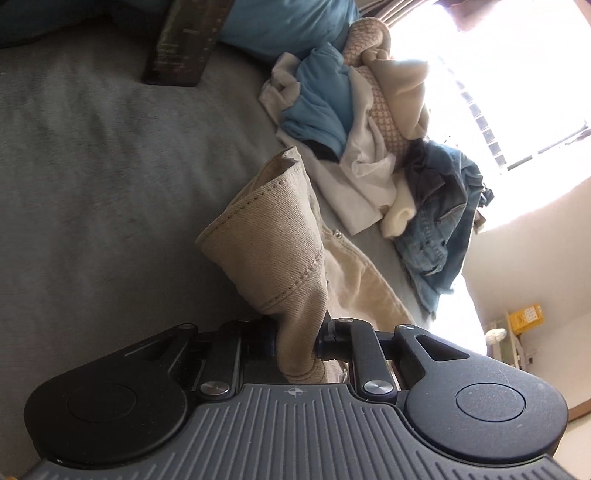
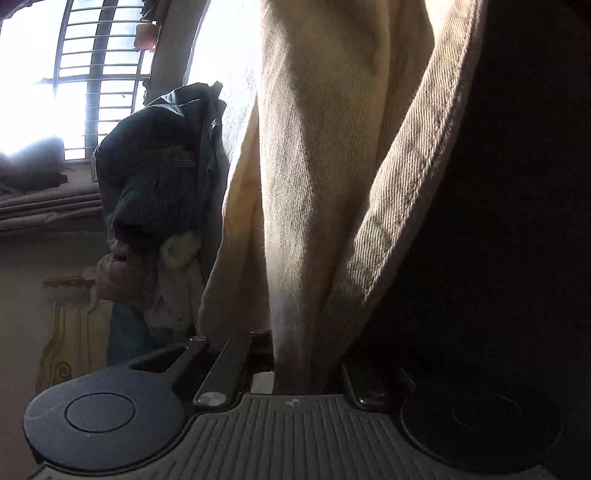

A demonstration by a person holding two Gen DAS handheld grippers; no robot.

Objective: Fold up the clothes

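Observation:
Beige twill trousers [image 1: 273, 243] rise in a bunched fold from the grey bed. My left gripper [image 1: 295, 341] is shut on the stitched hem end of this cloth, which is squeezed between its black fingers. The rest of the garment trails away to the right over the bed. In the right wrist view the same beige trousers [image 2: 332, 166] fill most of the picture, hanging up close. My right gripper [image 2: 306, 365] is shut on a gathered fold of them. The right half of that view lies in deep shadow.
A pile of clothes [image 1: 354, 122] lies on the grey bedcover [image 1: 92, 166]: blue, white and cream pieces and a denim garment [image 1: 443, 206]. A blue pillow [image 1: 288, 26] and a dark wooden post [image 1: 181, 40] are behind. A barred window [image 2: 92, 74] glares brightly.

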